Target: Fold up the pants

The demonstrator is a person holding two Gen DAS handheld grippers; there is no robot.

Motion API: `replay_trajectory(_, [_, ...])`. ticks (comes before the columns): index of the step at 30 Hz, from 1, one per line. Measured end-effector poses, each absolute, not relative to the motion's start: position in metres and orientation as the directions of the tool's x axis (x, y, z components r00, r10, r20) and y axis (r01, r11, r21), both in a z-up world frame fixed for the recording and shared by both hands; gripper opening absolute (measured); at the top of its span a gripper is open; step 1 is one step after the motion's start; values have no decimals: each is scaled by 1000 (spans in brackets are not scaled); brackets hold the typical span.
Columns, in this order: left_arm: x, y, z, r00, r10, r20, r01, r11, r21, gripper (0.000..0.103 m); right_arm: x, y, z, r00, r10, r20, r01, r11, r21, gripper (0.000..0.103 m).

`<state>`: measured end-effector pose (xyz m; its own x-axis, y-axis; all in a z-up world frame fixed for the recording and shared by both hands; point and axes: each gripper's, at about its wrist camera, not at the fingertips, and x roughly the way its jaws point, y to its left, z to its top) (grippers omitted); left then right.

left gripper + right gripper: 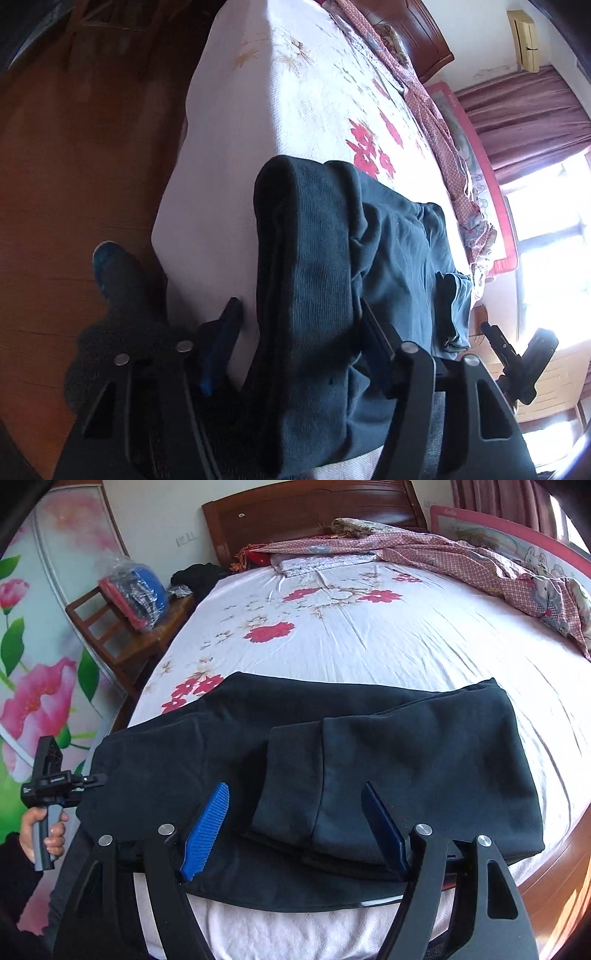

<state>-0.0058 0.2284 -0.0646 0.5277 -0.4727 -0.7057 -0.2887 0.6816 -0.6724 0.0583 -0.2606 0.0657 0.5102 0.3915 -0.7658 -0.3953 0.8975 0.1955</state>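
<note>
The bed (388, 653), under a white sheet printed with red flowers, fills most of both views. The dark pants (314, 746) lie folded across its near edge, a doubled leg end resting on top of the wider layer.

Seen from the right wrist, the right gripper (295, 830) angles down over that near edge. Its jaws stand wide apart with the blue pads (207, 830) on either side of the folded leg end, apparently not pressing it, so it is released.

The left gripper (299, 325) also points steeply down, straddling the thick end fold of the pants at the bed's corner. No earlier picture is given; whether its pads pinch the cloth I cannot tell.

In the right wrist view a hand (46, 830) at the far left clasps the left gripper's grey handle.
</note>
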Motion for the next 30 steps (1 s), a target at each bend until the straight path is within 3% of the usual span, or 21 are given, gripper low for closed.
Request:
replay_trajectory(1, [-6,227,-60,525,-464,-713,-287,692,-662,46,59,-257,64,500,397,-769,-402,893,200,74])
replay_trajectory(6, [-1,211,-28,513,-366,-777,-263,794,-548,34,56,-245,57,471,424,-774,-428,877,220,74])
replay_trajectory(10, [0,214,-15,521,-364,-772,-283,779,-559,24,52,-249,53,464,440,-769,-422,873,246,74])
replay_trajectory(14, [-10,216,3,552,-376,-744,-299,743,-598,20,51,-264,47,457,458,-762,-391,874,290,74])
replay_trajectory(20, [7,176,72,590,-439,-678,-157,761,-629,18,53,-302,36,473,494,-729,-297,869,396,74])
replay_trajectory(30, [90,0,145,473,-586,-658,195,798,-571,18,41,-404,21,579,524,-625,-65,793,605,74])
